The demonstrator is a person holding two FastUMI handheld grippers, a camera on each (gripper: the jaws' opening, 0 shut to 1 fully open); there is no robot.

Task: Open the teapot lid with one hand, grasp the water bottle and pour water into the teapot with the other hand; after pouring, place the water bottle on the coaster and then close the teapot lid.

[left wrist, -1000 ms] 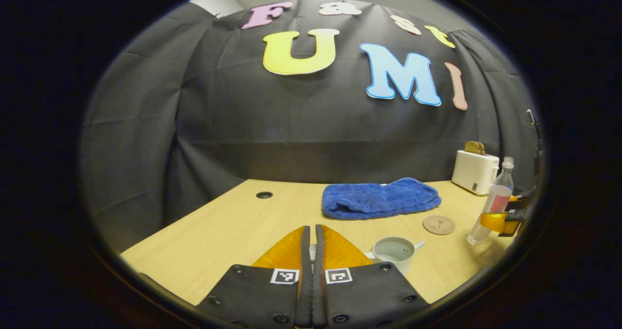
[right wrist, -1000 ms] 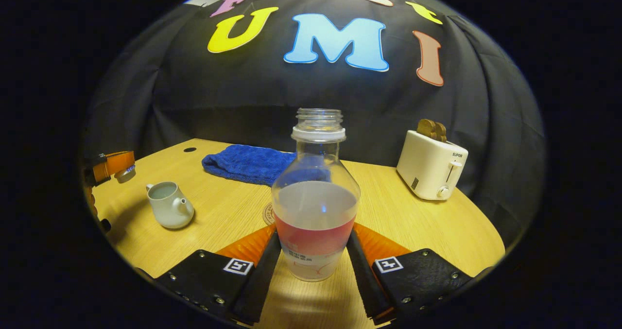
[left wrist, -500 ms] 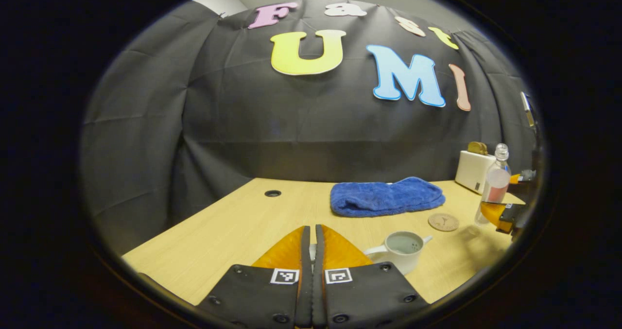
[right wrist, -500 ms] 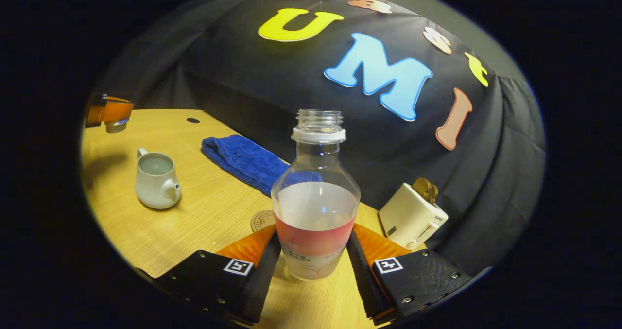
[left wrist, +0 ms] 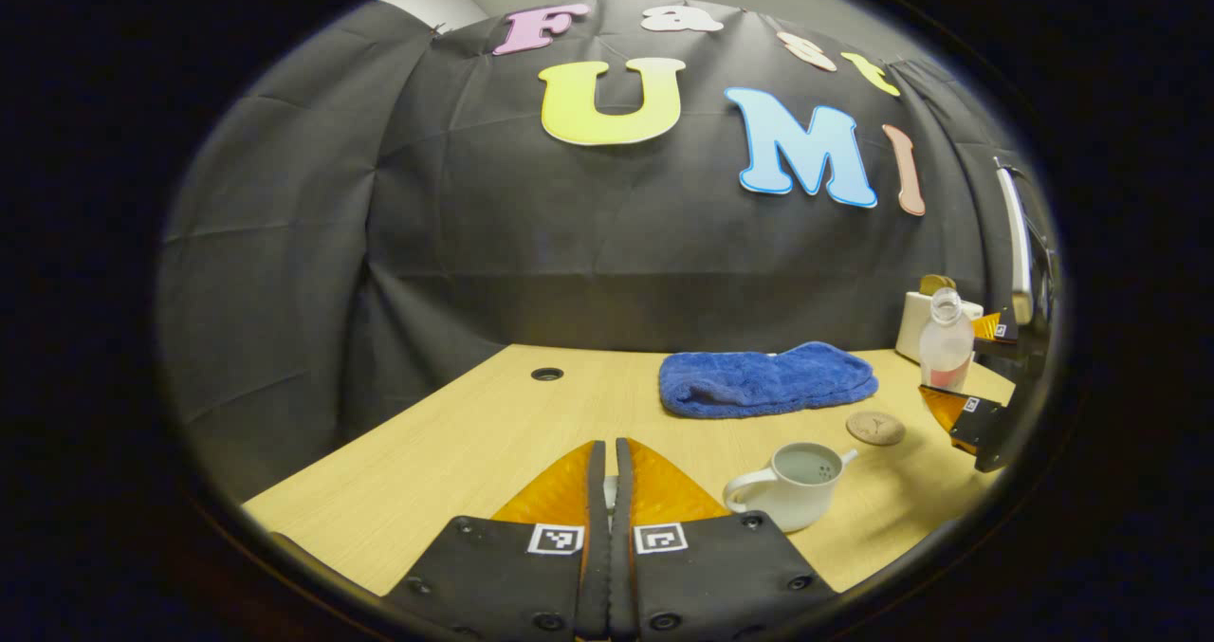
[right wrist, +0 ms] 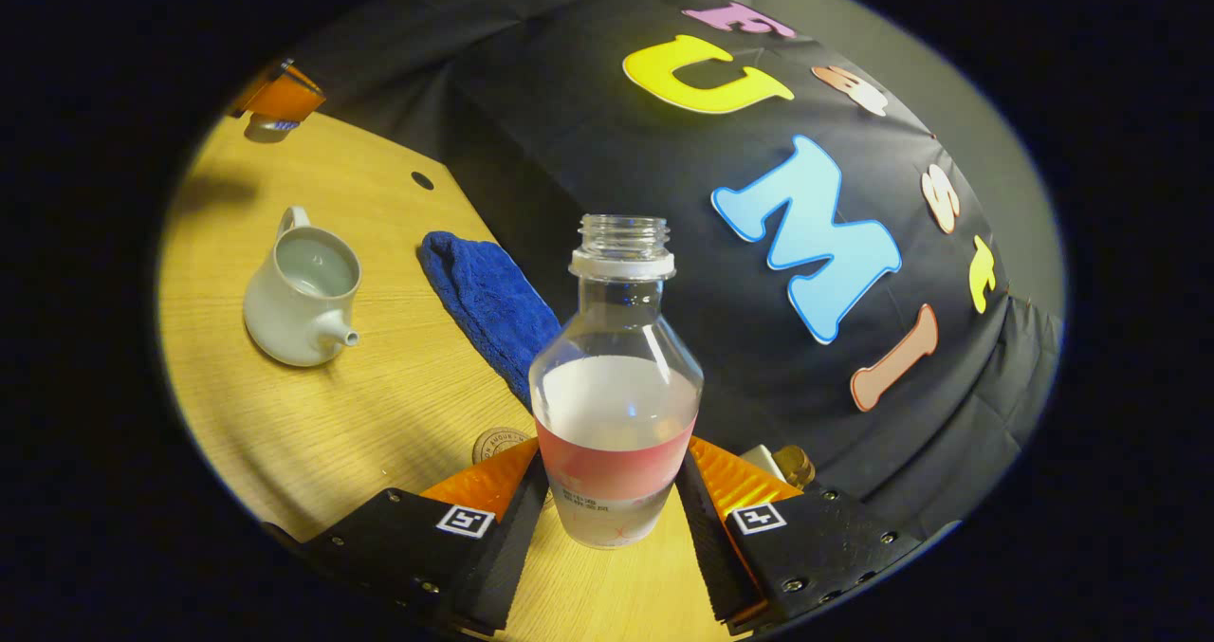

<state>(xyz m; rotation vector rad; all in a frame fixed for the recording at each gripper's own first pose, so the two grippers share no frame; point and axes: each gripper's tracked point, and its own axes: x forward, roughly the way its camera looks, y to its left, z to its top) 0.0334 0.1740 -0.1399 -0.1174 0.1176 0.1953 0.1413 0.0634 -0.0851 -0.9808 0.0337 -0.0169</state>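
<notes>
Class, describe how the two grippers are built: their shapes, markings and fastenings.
The left gripper and right gripper match. Each has two ribbed, wedge-shaped fingers tapering forward from flat black plates. Every plate carries a square black-and-white marker near its inner corner and round screws along its edges.

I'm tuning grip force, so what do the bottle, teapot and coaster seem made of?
Bottle: clear plastic, likely; see-through wall, threaded neck, water visible inside.
Teapot: glazed ceramic, probably; pale, smooth, opaque, soft sheen.
Coaster: maybe cork or wood; a matte tan disc, too small to tell which.
</notes>
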